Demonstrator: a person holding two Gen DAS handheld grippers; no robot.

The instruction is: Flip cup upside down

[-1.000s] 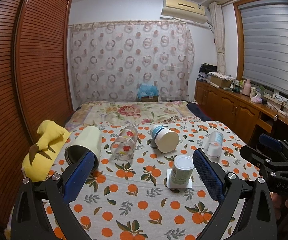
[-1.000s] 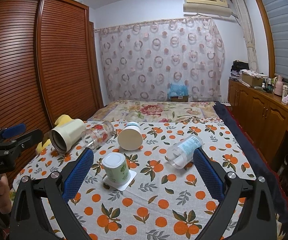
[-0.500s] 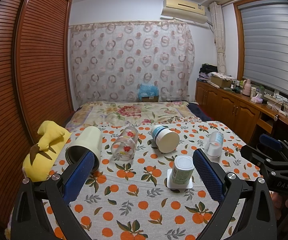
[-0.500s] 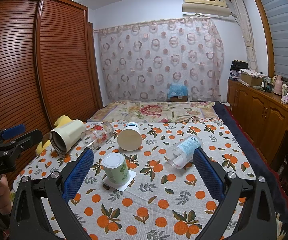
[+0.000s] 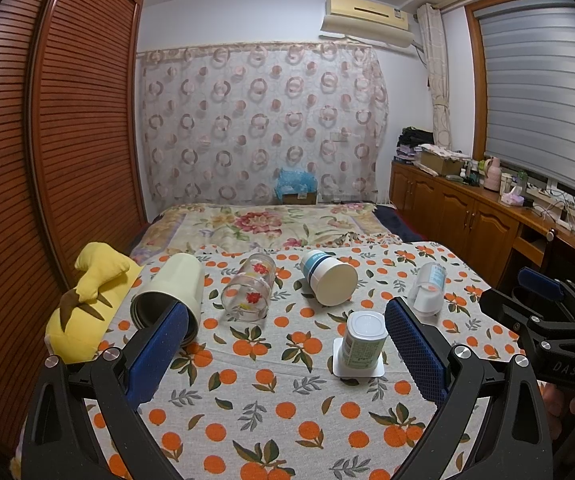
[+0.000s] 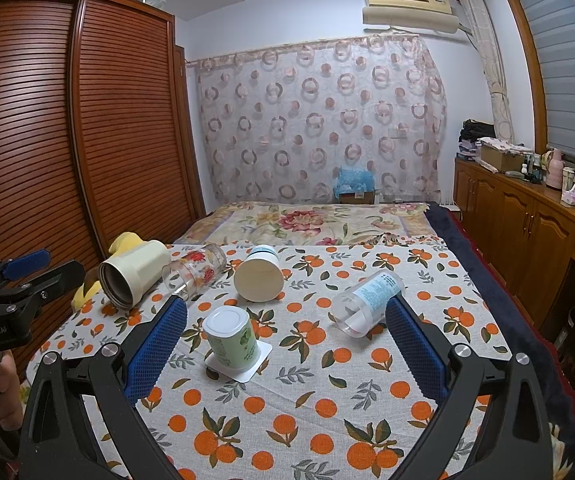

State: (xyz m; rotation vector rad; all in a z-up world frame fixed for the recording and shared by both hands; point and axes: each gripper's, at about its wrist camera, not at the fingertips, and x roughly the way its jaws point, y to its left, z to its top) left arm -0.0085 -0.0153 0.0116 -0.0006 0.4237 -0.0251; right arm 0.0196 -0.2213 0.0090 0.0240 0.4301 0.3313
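Note:
A green-and-white cup stands upside down on a white square coaster; it also shows in the right wrist view. Four cups lie on their sides behind it: a cream tumbler, a flowered glass, a white-and-blue cup and a clear cup with a blue label. My left gripper is open and empty, short of the cups. My right gripper is open and empty, with the upside-down cup between its fingers' lines and farther off.
The cups rest on an orange-print cloth spread over a bed. A yellow plush toy lies at the cloth's left edge. A wooden wardrobe stands left, a cabinet with clutter right.

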